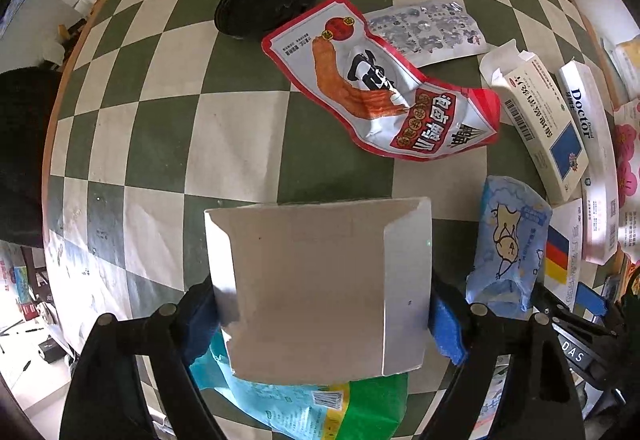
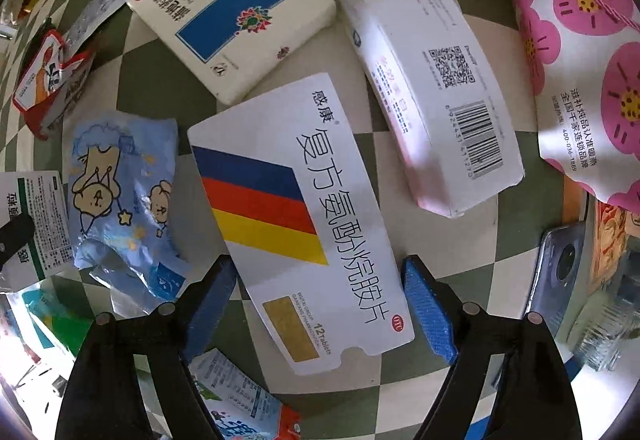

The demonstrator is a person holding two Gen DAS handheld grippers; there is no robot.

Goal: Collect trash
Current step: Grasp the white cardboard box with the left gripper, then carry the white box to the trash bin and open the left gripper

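Note:
My left gripper (image 1: 324, 316) is shut on a flattened grey cardboard box (image 1: 320, 280), held above the green-and-cream checkered table (image 1: 160, 127). A red-and-white snack bag (image 1: 384, 83) lies ahead of it and a blue cartoon wrapper (image 1: 508, 240) to its right. My right gripper (image 2: 320, 304) is open, its blue pads either side of a flat white medicine box with blue, red and yellow stripes (image 2: 296, 211) lying on the table. The blue cartoon wrapper (image 2: 120, 191) lies to its left.
A black round lid (image 1: 266, 1) lies at the far side. A white box with a blue panel (image 2: 232, 11), a long "Doctor" toothpaste box (image 2: 420, 51) and a pink-flowered bag (image 2: 580, 39) crowd the right. A phone (image 2: 560, 264) lies at the right edge. A green-and-blue bag (image 1: 312, 404) lies below my left gripper.

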